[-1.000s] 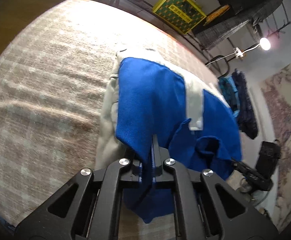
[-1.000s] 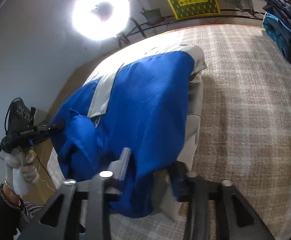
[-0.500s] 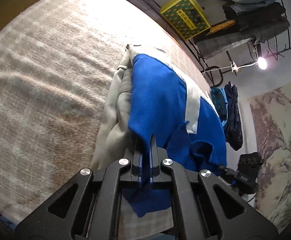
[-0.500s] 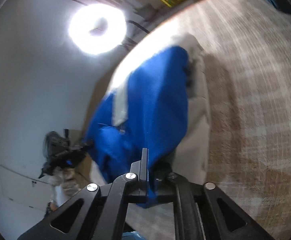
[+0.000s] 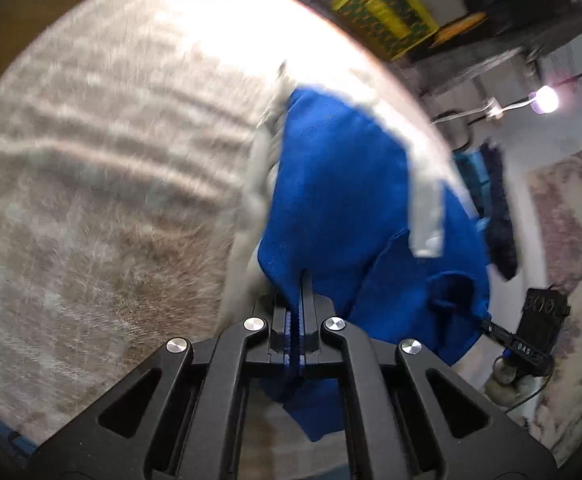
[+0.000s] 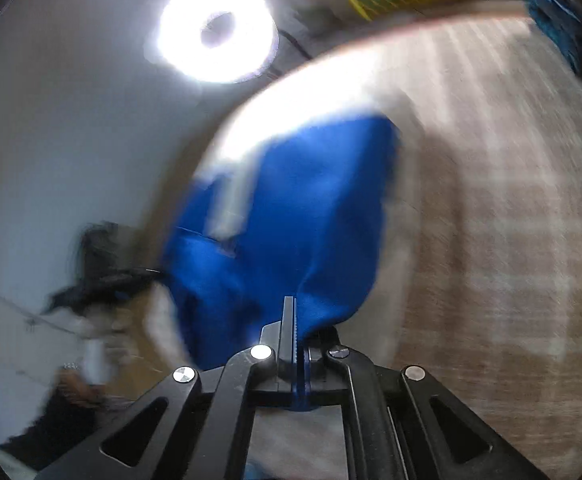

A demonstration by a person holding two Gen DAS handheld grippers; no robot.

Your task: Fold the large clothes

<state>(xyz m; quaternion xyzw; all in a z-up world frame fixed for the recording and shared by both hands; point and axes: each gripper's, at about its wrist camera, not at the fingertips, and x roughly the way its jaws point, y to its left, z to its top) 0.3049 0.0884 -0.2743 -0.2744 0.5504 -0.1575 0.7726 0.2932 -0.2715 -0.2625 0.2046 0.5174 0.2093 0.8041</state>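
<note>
A blue and off-white garment [image 5: 343,192] lies part folded on a beige plaid cloth [image 5: 103,168]. My left gripper [image 5: 302,280] is shut on the blue near edge, with cloth pinched between the jaws and a flap hanging below. In the right wrist view the same garment [image 6: 303,208] is raised, and my right gripper [image 6: 294,308] is shut on its other blue corner. The right gripper also shows in the left wrist view [image 5: 531,340], beyond the garment. Both views are blurred by motion.
A yellow and green crate [image 5: 383,12] and a rack of dark clothes [image 5: 531,12] stand beyond the far edge. A ring light [image 6: 215,28] shines at the back left. Blue clothes [image 6: 567,36] hang at the right. A patterned rug [image 5: 563,260] lies on the floor.
Both grippers have lifted the blue edge and carried it forward over the garment. The right gripper, open a second ago, is now shut on the cloth.
</note>
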